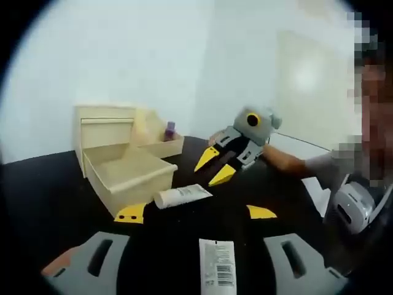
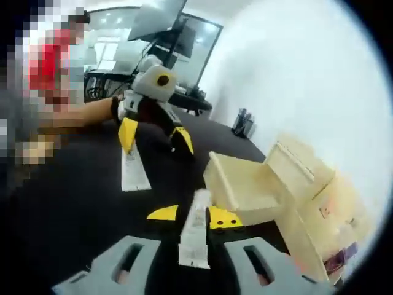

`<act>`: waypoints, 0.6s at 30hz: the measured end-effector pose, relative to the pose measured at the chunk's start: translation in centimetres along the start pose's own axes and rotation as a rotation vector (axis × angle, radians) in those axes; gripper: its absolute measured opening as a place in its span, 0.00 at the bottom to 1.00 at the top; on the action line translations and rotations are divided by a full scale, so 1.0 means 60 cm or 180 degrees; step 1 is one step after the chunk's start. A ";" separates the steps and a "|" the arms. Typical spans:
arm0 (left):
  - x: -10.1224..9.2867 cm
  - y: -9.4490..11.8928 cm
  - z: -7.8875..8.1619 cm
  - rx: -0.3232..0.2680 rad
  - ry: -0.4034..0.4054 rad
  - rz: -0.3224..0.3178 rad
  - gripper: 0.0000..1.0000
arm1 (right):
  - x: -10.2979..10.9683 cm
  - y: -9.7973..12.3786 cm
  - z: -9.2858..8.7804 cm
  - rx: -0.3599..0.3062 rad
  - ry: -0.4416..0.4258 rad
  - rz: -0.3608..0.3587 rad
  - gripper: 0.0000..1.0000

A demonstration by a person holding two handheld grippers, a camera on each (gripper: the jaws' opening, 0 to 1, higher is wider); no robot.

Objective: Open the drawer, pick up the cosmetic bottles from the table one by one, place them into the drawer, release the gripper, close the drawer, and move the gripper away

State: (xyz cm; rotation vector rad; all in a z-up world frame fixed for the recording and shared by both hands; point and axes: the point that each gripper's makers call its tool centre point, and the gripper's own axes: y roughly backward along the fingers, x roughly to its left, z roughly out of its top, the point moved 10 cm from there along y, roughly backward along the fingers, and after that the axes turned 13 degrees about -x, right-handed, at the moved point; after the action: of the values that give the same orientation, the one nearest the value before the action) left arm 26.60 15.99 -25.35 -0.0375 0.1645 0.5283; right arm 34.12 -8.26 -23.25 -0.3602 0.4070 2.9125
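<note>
Black desk: drawer pulled open, purple bottle behind. Left gripper spread wide around one tube. Right gripper fingers flank another tube; grip unclear.

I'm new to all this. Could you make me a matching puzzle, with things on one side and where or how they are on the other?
Things:
1. drawer
2. purple bottle
3. barcode tube

Places or states:
A. lying between the open jaws of the left tool
B. pulled open
C. in the wooden tray beyond the drawer

Pairs: 1-B, 2-C, 3-A
</note>
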 end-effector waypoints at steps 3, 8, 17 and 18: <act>0.002 0.001 0.000 0.0013 -0.0008 0.0009 0.62 | -0.020 0.011 -0.024 0.0029 -0.0397 -0.0017 0.22; 0.003 0.000 0.000 0.0010 -0.0009 -0.0002 0.62 | -0.032 0.006 -0.063 -0.0042 -0.0900 0.0118 0.33; 0.007 0.002 0.003 0.0006 -0.0018 -0.0005 0.62 | -0.015 -0.011 -0.090 -0.0002 -0.0974 0.0111 0.29; 0.007 0.001 0.002 0.0011 -0.0020 -0.0004 0.62 | -0.012 -0.012 -0.089 -0.0016 -0.0850 0.0129 0.27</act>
State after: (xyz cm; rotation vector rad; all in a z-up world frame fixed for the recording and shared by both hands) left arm 26.95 16.28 -25.31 -0.0324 0.1592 0.5269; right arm 36.08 -9.21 -28.22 0.0386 0.3685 2.9449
